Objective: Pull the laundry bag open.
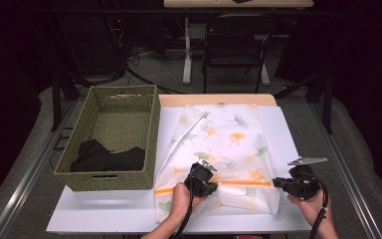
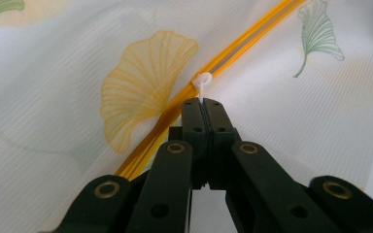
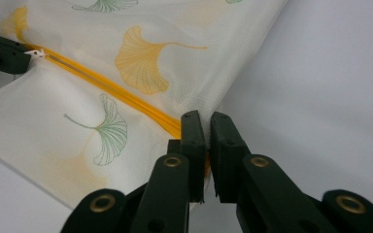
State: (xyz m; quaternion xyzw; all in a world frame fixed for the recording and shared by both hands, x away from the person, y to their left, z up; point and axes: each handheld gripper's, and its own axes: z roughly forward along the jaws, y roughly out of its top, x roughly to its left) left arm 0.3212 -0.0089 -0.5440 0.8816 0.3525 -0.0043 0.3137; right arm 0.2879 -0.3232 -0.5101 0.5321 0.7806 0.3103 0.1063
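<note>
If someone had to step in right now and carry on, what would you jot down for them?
Left tool: shut on the white zipper pull tab of the white leaf-printed mesh laundry bag.
Right tool: shut on the bag's edge at the end of the orange zipper.
Bag lies flat on the white table; black clothing sits in the green woven basket.
Done: both grips set.
Left: slide the zipper along.

Lab or recording studio: black curtains [image 1: 10, 59], floor cables [image 1: 139, 55], metal frame rails [image 1: 350, 174] around white table [image 1: 104, 214].
</note>
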